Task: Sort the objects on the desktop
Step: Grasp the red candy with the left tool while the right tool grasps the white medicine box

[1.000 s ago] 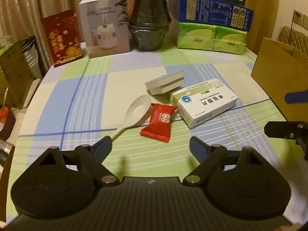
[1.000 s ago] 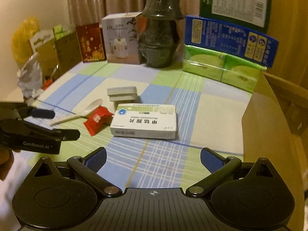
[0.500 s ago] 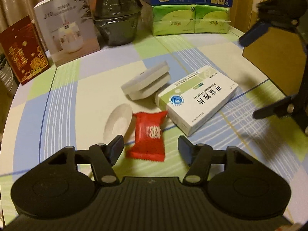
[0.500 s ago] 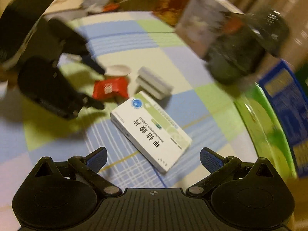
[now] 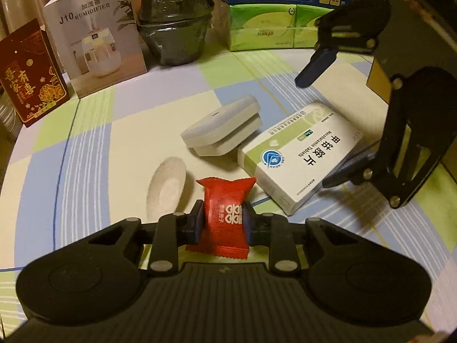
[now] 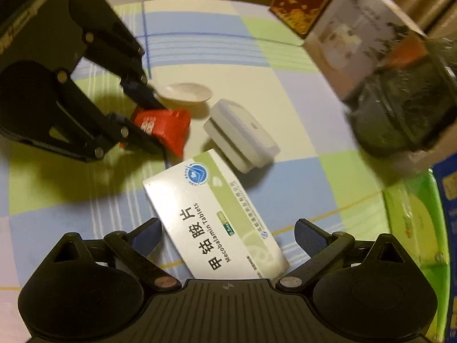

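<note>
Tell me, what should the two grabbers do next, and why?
Probably the right gripper should close on the medicine box, since its open fingers straddle the box's end on the table. The left gripper is shut on the red candy, so lifting it could follow.

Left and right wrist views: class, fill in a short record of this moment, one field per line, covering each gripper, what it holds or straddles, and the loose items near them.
left gripper: shut on the red candy packet
right gripper: open, fingers either side of the medicine box
white spoon: lying beside the packet
grey flat case: next to the medicine box
surface: checked tablecloth
</note>
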Available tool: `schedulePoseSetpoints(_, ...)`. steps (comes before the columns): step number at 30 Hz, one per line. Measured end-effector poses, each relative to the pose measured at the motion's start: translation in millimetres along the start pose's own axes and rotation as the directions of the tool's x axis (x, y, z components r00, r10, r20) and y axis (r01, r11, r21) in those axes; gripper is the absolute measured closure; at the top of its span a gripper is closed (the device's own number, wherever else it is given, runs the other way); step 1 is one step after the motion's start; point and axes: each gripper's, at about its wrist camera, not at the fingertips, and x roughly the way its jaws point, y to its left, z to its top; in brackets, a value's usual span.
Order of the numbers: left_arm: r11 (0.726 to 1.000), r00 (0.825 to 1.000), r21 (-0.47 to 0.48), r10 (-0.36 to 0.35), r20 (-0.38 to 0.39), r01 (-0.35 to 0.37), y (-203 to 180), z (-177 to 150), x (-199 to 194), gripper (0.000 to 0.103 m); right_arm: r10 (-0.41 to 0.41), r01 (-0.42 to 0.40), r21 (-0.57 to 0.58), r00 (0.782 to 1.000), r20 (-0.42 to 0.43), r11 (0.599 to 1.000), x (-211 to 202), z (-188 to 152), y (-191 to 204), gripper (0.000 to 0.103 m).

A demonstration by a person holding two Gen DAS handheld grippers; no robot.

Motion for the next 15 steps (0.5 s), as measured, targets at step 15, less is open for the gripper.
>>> schedulePoseSetpoints(15,0.999,0.999,-0.019,-0.043,0.000,0.043,-1,-4,-1,0.081,0.107,-0.091,0.168,0.991,-0.085,0.982,15,-2,-9,0.026)
